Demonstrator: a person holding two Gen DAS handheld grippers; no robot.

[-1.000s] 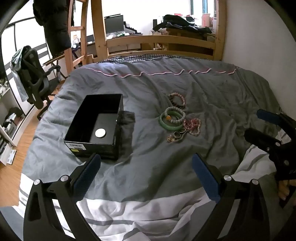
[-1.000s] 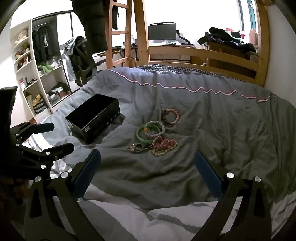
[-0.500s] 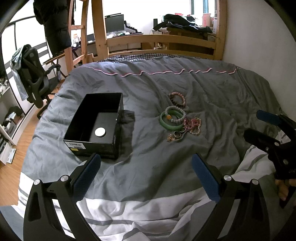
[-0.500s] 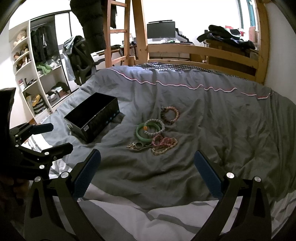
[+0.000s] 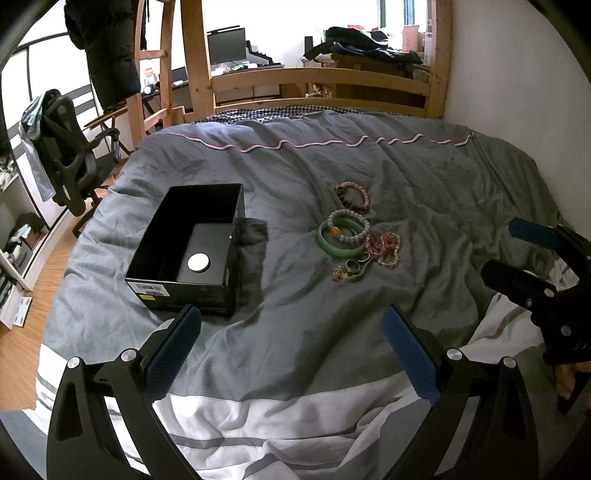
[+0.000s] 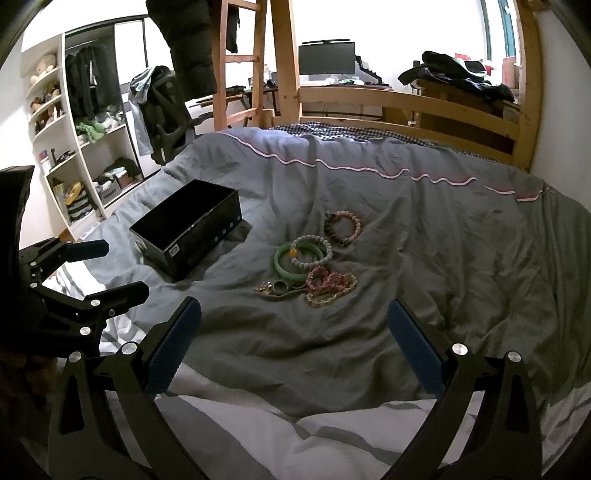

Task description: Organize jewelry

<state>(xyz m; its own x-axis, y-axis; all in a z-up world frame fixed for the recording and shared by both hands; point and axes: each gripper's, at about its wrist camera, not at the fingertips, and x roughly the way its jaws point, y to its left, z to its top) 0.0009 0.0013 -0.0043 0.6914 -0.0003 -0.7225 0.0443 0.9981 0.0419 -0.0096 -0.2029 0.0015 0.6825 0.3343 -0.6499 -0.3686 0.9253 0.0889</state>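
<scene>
Jewelry (image 5: 354, 236): heaped on your grey duvet (image 5: 295, 332). Black box (image 5: 192, 251) holds one white disc (image 5: 198, 263). Left tongs (image 5: 291, 354), right tongs (image 6: 295, 343): both spread, empty.

An open black box (image 5: 192, 251) sits on the bed, holding 1 white disc (image 5: 198, 263). To its right lie a green bangle (image 5: 338, 245), 2 bead bracelets (image 5: 352, 195), rings (image 5: 356, 263) and a pink chain (image 5: 386, 248), clustered together.

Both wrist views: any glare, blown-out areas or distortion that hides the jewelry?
Left wrist view: window blown out white, edges bent by the fisheye, yet the green bangle stays sharp and evenly lit. Right wrist view: same washed-out window, the box interior too dark to read.
</scene>
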